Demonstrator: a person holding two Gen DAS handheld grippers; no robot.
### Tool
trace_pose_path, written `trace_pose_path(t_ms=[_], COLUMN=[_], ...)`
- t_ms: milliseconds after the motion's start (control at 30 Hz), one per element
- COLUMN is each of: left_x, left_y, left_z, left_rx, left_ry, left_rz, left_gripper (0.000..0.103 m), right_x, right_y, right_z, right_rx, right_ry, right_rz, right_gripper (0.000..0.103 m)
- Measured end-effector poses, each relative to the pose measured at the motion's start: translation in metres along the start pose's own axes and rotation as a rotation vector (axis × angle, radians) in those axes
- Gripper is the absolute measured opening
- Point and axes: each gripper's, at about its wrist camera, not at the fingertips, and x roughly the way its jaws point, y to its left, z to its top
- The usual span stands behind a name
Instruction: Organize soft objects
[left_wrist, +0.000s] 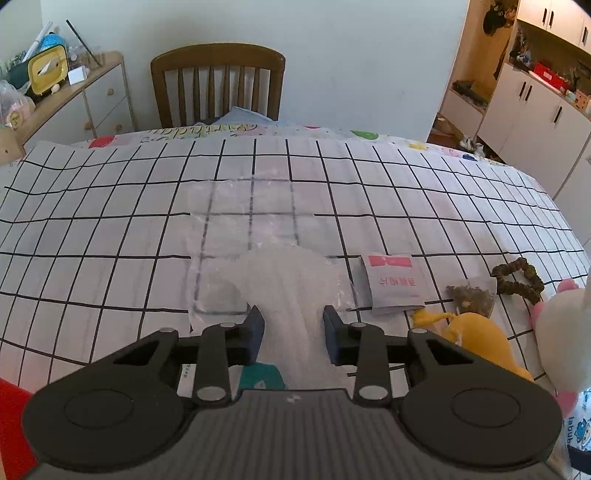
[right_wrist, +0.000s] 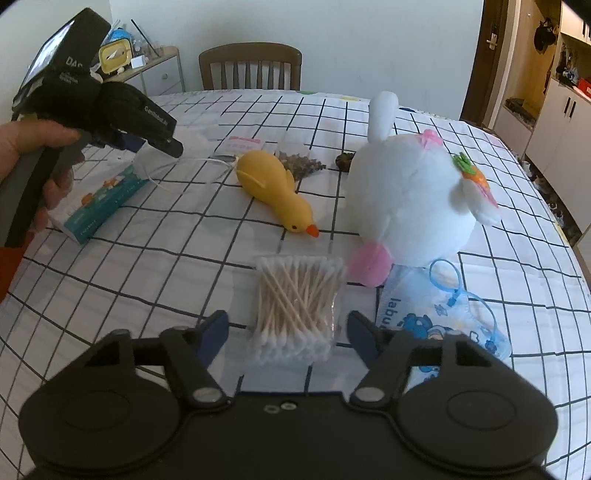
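Note:
My left gripper (left_wrist: 293, 321) is shut on a white tissue (left_wrist: 291, 284) that rises out of a teal and white tissue pack (right_wrist: 99, 199). The right wrist view shows the same gripper (right_wrist: 147, 147), held by a hand, above the pack's far end. My right gripper (right_wrist: 288, 328) stands open around a clear pack of cotton swabs (right_wrist: 295, 295) lying on the checked tablecloth (right_wrist: 166, 280); a gap shows at each finger. A yellow rubber duck (right_wrist: 277, 184) lies beyond the swabs. A white plush toy (right_wrist: 410, 192) with pink feet sits to the right.
A flat clear plastic bag (left_wrist: 240, 206) lies ahead of the tissue. Right of it are a pink-printed sachet (left_wrist: 395, 284), a packet of dried bits (left_wrist: 472, 295) and a dark scrunchie (left_wrist: 517, 280). A blue cartoon pouch (right_wrist: 443, 321) lies under the plush. A wooden chair (left_wrist: 218, 85) stands at the far edge.

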Motion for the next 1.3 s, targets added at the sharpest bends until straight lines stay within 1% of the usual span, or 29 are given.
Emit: trace_pose_path(t_ms=[33, 67, 133, 167, 200, 300, 433, 567, 833, 1067, 1300], left_x=[-0.002, -0.003, -0.006, -0.008, -0.010, -0.019, -0.034, -0.060, -0.117, -0.170, -0.213], left_y=[0.000, 0.000, 0.001, 0.001, 0.002, 0.003, 0.007, 0.016, 0.047, 0.080, 0.123], left_z=[0.000, 0.000, 0.000, -0.001, -0.001, -0.003, -0.005, -0.007, -0.014, -0.022, -0.034], left_rx=[0.005, 0.011, 0.018, 0.018, 0.018, 0.019, 0.014, 0.008, -0.043, -0.074, -0.108], left_ry=[-0.009, -0.016, -0.025, -0.031, -0.036, -0.053, -0.074, -0.093, -0.125, -0.175, -0.213], left_rz=[0.003, 0.000, -0.006, -0.008, -0.013, -0.022, -0.034, -0.053, -0.087, -0.082, -0.038], left_gripper=[0.027, 0.020, 0.015, 0.014, 0.014, 0.012, 0.012, 0.012, 0.012, 0.012, 0.012], right_x=[0.000, 0.000, -0.002, -0.002, -0.003, -0.008, -0.021, -0.037, -0.066, -0.084, -0.090], right_y=[0.001, 0.001, 0.002, 0.002, 0.003, 0.002, 0.004, 0.010, 0.035, 0.073, 0.128], right_z=[0.000, 0.000, -0.001, -0.001, -0.001, -0.001, 0.003, 0.008, 0.026, 0.046, 0.067], right_rx=[-0.003, -0.004, -0.004, -0.005, -0.005, 0.011, 0.016, 0.018, 0.015, -0.023, -0.107], right_ry=[0.003, 0.002, -0.004, -0.007, -0.011, -0.025, -0.050, -0.074, -0.113, -0.160, -0.192], right_rz=[-0.010, -0.015, -0.022, -0.028, -0.035, -0.034, -0.023, 0.001, 0.066, 0.141, 0.227], right_gripper=[0.058, 0.052, 0.047, 0.042, 0.038, 0.035, 0.034, 0.034, 0.034, 0.034, 0.034])
